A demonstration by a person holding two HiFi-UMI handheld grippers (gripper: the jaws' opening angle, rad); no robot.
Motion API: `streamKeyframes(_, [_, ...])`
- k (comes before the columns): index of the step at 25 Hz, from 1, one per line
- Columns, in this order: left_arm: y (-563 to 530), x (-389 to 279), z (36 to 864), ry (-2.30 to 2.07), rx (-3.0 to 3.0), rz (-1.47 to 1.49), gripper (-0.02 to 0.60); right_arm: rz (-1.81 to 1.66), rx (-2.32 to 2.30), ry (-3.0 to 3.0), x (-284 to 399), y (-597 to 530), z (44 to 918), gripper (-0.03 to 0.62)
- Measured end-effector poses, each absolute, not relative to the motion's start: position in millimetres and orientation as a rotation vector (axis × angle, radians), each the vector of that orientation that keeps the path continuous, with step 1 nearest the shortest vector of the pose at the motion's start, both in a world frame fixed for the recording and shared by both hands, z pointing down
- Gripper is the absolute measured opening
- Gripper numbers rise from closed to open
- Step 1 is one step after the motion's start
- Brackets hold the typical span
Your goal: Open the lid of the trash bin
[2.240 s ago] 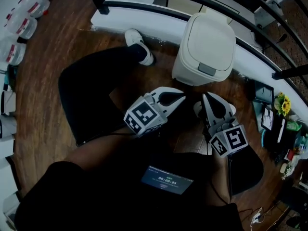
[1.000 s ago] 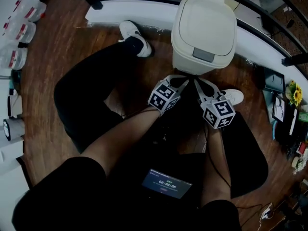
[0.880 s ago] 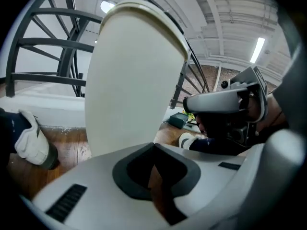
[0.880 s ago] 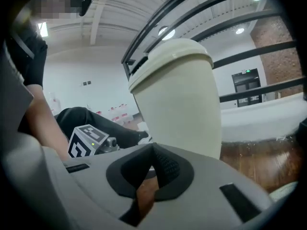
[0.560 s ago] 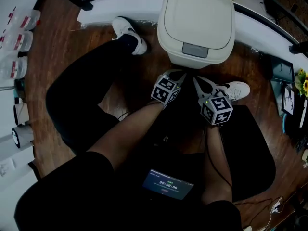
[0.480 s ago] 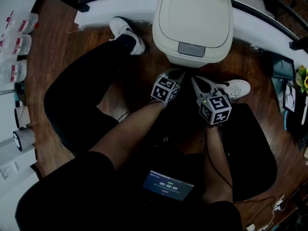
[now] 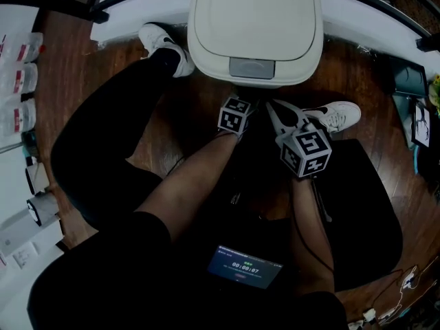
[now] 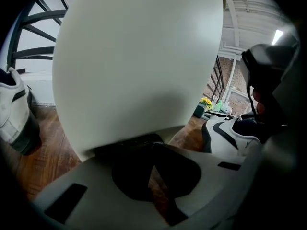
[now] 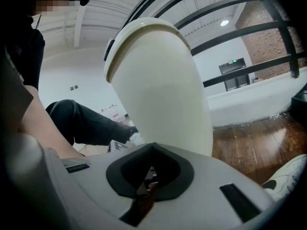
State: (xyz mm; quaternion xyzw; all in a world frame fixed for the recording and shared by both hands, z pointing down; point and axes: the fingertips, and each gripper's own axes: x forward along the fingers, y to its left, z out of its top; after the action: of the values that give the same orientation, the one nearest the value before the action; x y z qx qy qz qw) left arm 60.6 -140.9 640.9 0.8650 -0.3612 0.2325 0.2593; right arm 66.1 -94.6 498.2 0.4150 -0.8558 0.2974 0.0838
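On the wooden floor (image 7: 357, 71), directly ahead of the seated person, the trash bin (image 9: 160, 104) is found upright with its lid (image 7: 254, 16) fully shut. A grey tab (image 7: 252, 67) is noted at the lid's front edge and is judged to be the release.

The left gripper (image 7: 236, 104) is held low against the bin's front wall, below the tab. Its fingers (image 8: 192, 164) are seen pressed together with nothing between them. The right gripper (image 7: 275, 110) is held just beside it, a little further from the bin. Its fingers (image 9: 177, 171) are likewise together and empty.

The opening step is judged not yet begun. It is recommended that one closed tip be raised to the tab and pressed squarely, not at an angle. The other gripper should be braced against the bin's wall, as a light bin is likely to slide on smooth boards. The path of the lid should be kept free of both grippers.
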Motion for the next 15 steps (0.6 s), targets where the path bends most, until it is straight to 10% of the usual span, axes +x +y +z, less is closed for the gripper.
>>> streamKeyframes(15, [-149.9, 65.4, 663.5, -1.052, 2.276, 0.616, 0.035, 0.926, 1.286, -2.555, 75.3, -101.1, 496.4, 0.023])
